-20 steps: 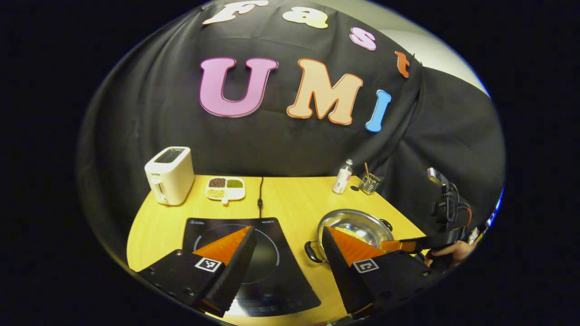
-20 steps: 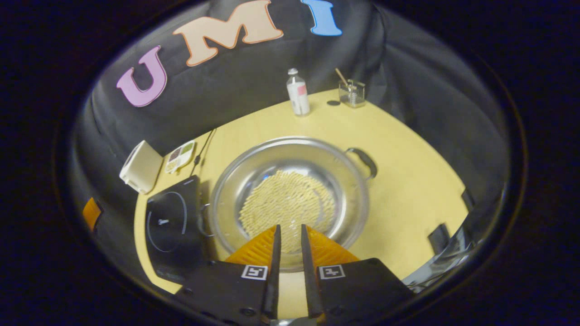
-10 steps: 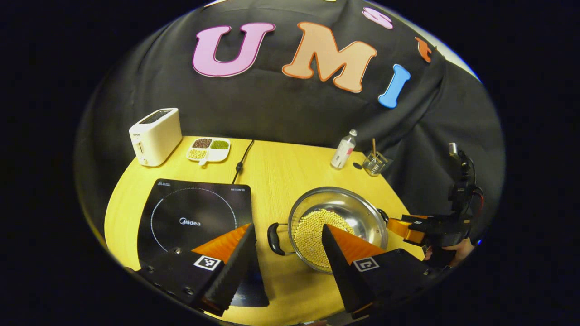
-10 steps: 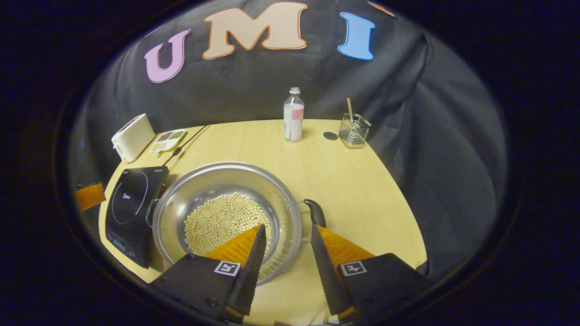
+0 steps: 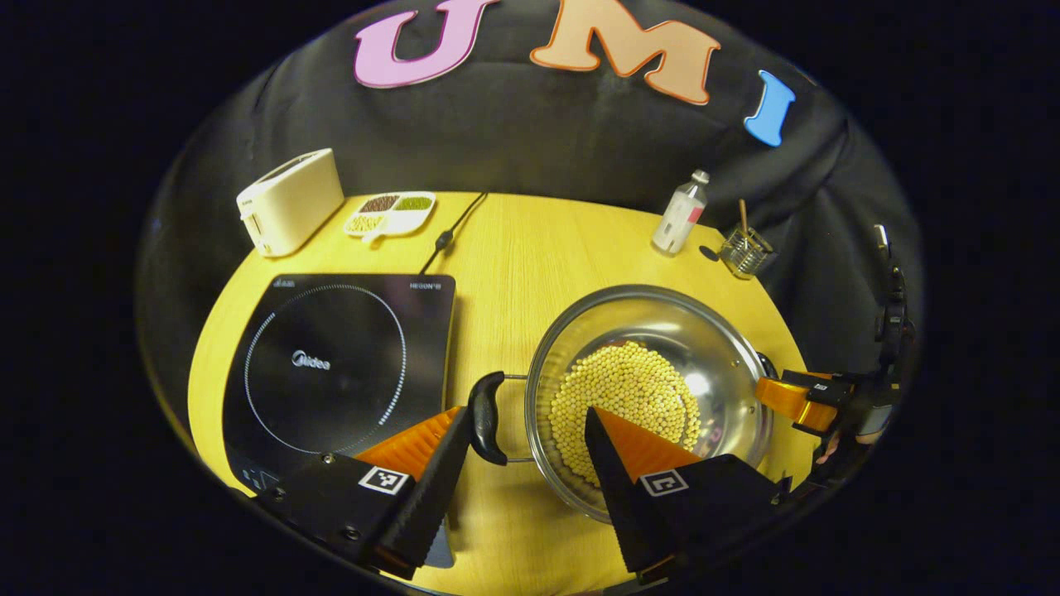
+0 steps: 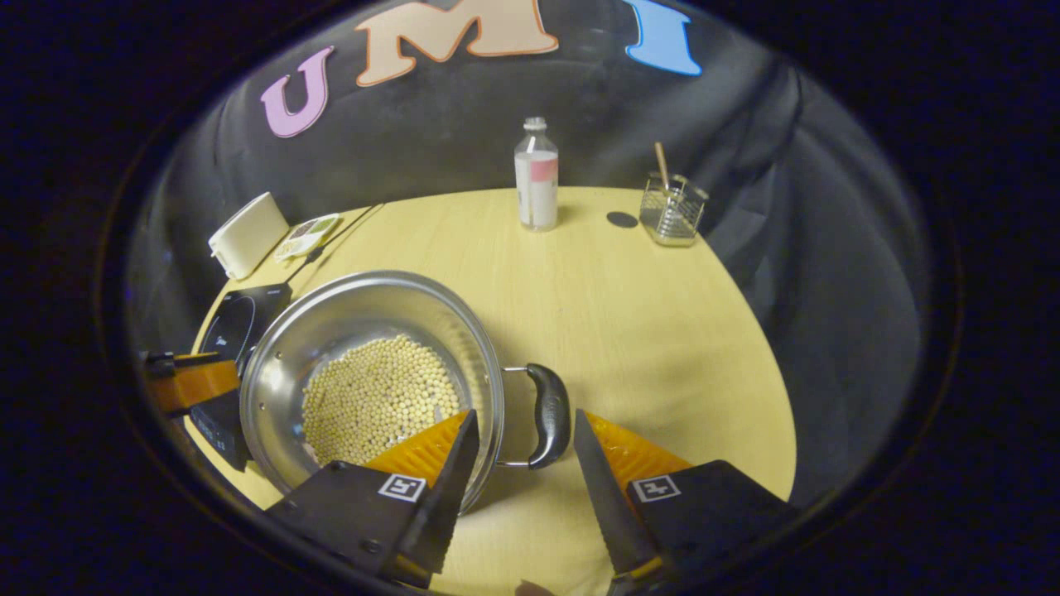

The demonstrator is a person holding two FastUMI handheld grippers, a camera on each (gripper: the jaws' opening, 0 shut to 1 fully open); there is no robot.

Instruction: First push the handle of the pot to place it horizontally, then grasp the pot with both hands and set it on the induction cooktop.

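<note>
Grasping comes next, we judge: our left tool and right tool, both spread apart, each straddle a black loop handle of the round steel pot of yellow beans, resting on the yellow desk beside the black induction cooktop; both must close, then lift level

A black handle is sitting in the open gap of the left tongs, and the other handle between the right tongs. Bare table is lying ahead of the right tongs; the cooktop is lying beside the left ones.
</note>
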